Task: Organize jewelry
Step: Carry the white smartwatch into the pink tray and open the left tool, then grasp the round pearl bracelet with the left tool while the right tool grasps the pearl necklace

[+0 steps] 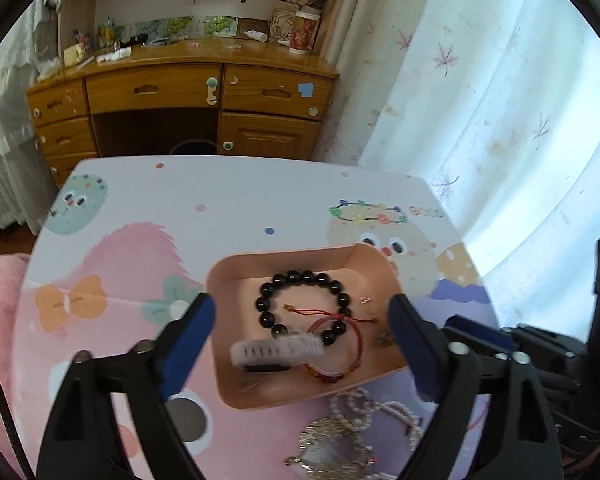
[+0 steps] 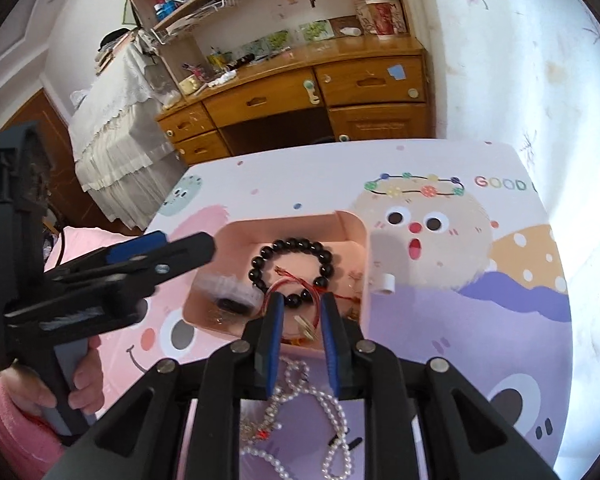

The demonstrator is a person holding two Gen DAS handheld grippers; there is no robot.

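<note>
A pink tray [image 1: 228, 280] [image 2: 360, 240] sits on the cartoon-print table. In it lie a black bead bracelet [image 1: 300, 280] [image 2: 296, 246], a red string bracelet [image 1: 354, 326] [image 2: 296, 280] and a white band [image 1: 276, 350], blurred as if falling. My left gripper [image 1: 300, 316] is open above the tray; it also shows in the right wrist view [image 2: 172, 246]. My right gripper [image 2: 300, 304] is slightly open over the tray's near edge, with a small gold piece [image 2: 306, 328] between its fingers, not clamped. A pearl necklace [image 1: 364, 408] [image 2: 324, 400] lies in front of the tray.
A small white ring [image 2: 386, 284] lies on the table right of the tray. A silver beaded piece [image 1: 332, 440] lies by the pearls. A wooden desk [image 1: 180, 88] stands behind the table, a curtain [image 1: 480, 100] on the right.
</note>
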